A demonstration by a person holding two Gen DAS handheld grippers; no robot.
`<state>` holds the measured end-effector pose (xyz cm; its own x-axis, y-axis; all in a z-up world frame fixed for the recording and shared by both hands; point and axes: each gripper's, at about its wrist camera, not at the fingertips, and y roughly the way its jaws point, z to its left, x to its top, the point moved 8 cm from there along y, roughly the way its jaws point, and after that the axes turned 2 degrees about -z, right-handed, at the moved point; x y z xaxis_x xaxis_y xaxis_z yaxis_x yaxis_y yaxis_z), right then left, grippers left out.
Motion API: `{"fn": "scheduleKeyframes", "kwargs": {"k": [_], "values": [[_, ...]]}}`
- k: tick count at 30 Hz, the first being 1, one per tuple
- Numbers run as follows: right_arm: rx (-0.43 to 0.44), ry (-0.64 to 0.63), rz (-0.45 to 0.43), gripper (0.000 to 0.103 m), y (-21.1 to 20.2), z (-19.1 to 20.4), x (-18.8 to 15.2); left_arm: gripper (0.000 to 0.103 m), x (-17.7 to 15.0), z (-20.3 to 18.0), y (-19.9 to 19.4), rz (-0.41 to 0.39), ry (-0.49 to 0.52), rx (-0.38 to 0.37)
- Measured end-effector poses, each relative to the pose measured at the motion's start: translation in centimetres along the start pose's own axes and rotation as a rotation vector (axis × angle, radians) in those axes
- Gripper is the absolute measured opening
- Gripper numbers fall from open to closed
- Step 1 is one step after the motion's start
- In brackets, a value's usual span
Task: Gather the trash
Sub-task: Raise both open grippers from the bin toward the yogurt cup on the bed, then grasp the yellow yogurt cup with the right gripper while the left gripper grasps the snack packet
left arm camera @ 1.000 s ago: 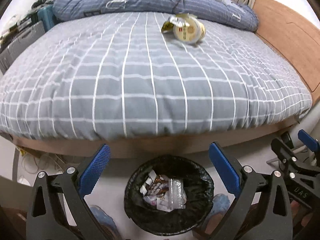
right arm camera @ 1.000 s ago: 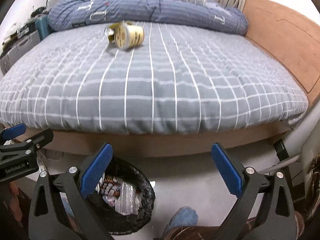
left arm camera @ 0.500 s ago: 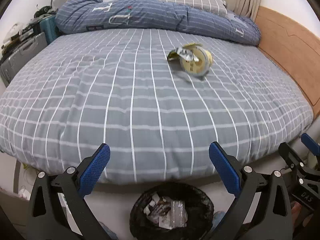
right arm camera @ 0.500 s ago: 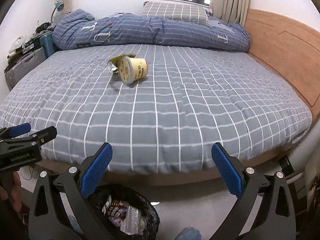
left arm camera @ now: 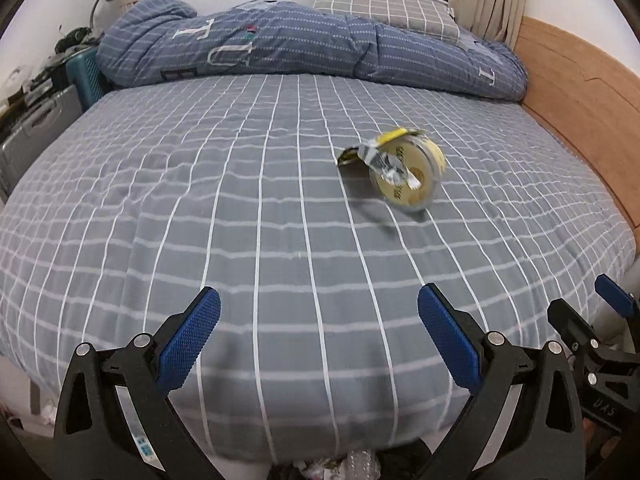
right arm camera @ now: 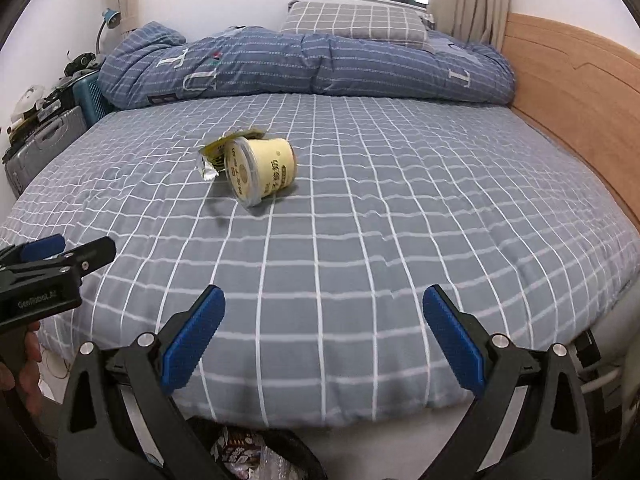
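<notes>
A yellow cup (left arm camera: 412,174) with a peeled foil lid lies on its side on the grey checked bed (left arm camera: 200,200); it also shows in the right wrist view (right arm camera: 260,168). My left gripper (left arm camera: 318,344) is open and empty over the bed's near edge, well short of the cup. My right gripper (right arm camera: 324,340) is open and empty, also at the near edge. A black bin with wrappers (right arm camera: 256,456) sits on the floor below, mostly hidden; a sliver of its contents shows in the left wrist view (left arm camera: 332,468).
A blue folded duvet (right arm camera: 304,68) and a checked pillow (right arm camera: 356,24) lie at the bed's far end. A wooden headboard (right arm camera: 576,92) runs along the right. Cases and clutter (right arm camera: 44,140) stand at the left. The left gripper's side (right arm camera: 52,276) shows in the right wrist view.
Both grippers have risen and tilted up from the bin toward the bed. The cup now looks nearer and the bin has dropped to the bottom edge. Both stay open.
</notes>
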<state>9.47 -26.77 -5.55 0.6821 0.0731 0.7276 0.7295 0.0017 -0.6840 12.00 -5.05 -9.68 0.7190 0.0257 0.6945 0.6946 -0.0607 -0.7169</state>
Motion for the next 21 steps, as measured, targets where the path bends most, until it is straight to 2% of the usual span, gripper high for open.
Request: {"fn": "scheduleKeyframes", "kwargs": {"k": [11,17,21], "values": [[0.044,-0.056,-0.006,0.095,6.7,1.0,5.0,0.097,3.6,1.7,5.1,0.022,-0.009,0.003],[0.120,-0.107,0.011,0.095,10.4,2.7,7.2,0.097,5.4,3.2,7.0,0.028,-0.017,0.009],[0.200,-0.125,0.041,0.095,13.3,3.6,7.9,0.097,6.0,4.3,8.0,0.036,-0.029,0.010]]}}
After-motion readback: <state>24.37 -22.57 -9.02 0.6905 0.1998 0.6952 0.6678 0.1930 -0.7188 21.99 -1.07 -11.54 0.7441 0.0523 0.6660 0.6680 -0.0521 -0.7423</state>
